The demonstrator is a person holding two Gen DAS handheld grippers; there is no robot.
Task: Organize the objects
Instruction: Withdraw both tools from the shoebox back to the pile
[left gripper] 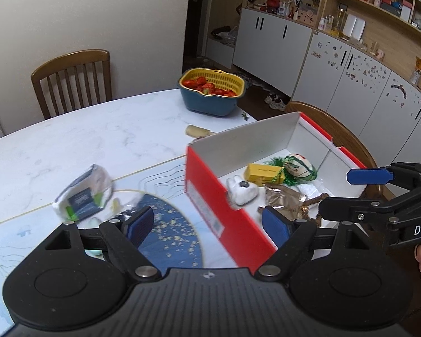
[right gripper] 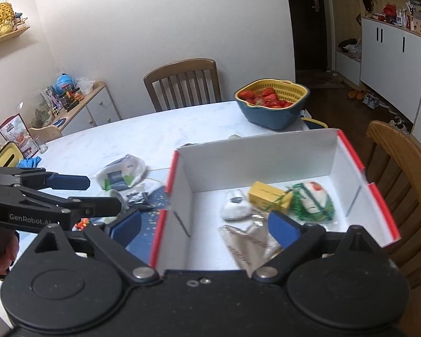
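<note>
A red cardboard box [left gripper: 210, 196] [right gripper: 165, 185] with a white inside stands on the table. In it lie a yellow carton [left gripper: 262, 172] [right gripper: 266, 195], a white soft item [left gripper: 242, 191] [right gripper: 234, 206], a green-and-white packet [left gripper: 297, 165] [right gripper: 314, 199] and a crumpled foil wrapper [left gripper: 283, 199] [right gripper: 244, 241]. My left gripper [left gripper: 207, 224] [right gripper: 92, 193] is open and empty, straddling the box's near left wall. My right gripper [right gripper: 206, 227] [left gripper: 350, 193] is open and empty over the box's near end. A plastic-wrapped tissue pack [left gripper: 84, 196] [right gripper: 120, 175] lies on the table left of the box.
A blue-and-yellow basket of strawberries [left gripper: 212, 90] [right gripper: 272, 104] sits at the far table edge. Wooden chairs [left gripper: 73, 78] [right gripper: 182, 84] stand behind the white marble table [left gripper: 98, 134] [right gripper: 154, 129]; another chair [right gripper: 398, 168] is right of the box. Small items lie near a blue placemat [left gripper: 165, 224].
</note>
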